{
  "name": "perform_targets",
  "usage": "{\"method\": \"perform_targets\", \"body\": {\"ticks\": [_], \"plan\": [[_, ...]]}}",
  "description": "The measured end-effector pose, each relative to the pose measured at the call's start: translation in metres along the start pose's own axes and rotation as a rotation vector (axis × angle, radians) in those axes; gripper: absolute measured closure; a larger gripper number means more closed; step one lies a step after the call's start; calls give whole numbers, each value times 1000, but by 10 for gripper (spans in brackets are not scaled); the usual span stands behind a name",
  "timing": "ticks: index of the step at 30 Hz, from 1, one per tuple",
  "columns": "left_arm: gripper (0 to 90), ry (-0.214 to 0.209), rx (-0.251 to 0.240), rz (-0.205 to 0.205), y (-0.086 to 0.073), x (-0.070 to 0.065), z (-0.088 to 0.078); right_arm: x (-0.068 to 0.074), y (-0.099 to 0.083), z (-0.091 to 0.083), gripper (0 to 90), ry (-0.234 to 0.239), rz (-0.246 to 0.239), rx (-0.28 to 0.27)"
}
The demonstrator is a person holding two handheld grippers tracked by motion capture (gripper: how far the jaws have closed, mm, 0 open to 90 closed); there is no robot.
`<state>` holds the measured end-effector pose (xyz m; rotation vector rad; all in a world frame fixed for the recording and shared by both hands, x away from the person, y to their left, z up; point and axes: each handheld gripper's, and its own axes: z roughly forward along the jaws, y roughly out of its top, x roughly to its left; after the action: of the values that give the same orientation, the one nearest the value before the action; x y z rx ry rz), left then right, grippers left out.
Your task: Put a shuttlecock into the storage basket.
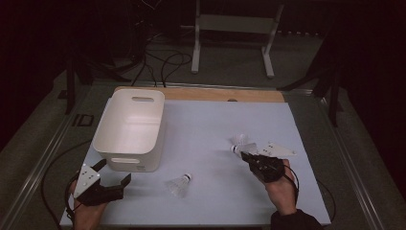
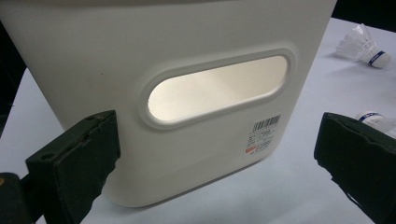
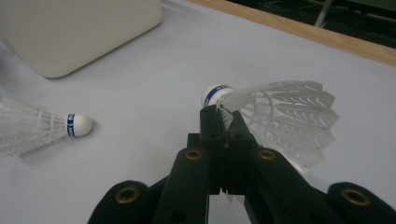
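The right tongs (image 3: 223, 122) are clenched on a shuttlecock (image 3: 280, 116), the jaws pinching its feather skirt just behind the blue-banded cork. In the right gripper view the held shuttlecock sits at frame center, cork pointing up and left, feathers fanning to the right. In the high view the right tongs (image 1: 245, 155) lie at right of center, with the shuttlecock (image 1: 242, 143) at their tip, above the white mat (image 1: 206, 120).

A second shuttlecock (image 1: 179, 184) lies on the mat at lower center of the high view, well apart from the held one; in the right gripper view it (image 3: 42, 128) lies at the left edge.

The left tongs (image 1: 115, 175) at lower left are released, jaws spread wide, nothing between them. They face the near wall of a white bin (image 2: 187, 93), just beside it. The bin (image 1: 129, 127) stands at upper left of the mat.
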<state>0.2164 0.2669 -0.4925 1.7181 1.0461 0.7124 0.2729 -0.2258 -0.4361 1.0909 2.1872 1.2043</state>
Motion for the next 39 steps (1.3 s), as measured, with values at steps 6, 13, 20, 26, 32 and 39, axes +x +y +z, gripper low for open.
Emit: {"method": "perform_targets", "body": {"ticks": [6, 13, 20, 26, 32, 39], "plan": [[11, 0, 1, 0, 0, 0, 0, 3, 8, 2, 890, 9, -3, -12], [11, -1, 0, -1, 0, 0, 0, 8, 16, 5, 890, 18, -17, -26], [11, -1, 0, -1, 0, 0, 0, 12, 25, 6, 890, 24, -21, -41], [11, -1, 0, 0, 0, 0, 0, 15, 31, 8, 890, 30, -28, -48], [11, -1, 0, 0, 0, 0, 0, 18, 38, 10, 890, 32, -35, -54], [11, -1, -1, 0, 0, 0, 0, 21, 44, 13, 890, 32, -33, -59]]}}
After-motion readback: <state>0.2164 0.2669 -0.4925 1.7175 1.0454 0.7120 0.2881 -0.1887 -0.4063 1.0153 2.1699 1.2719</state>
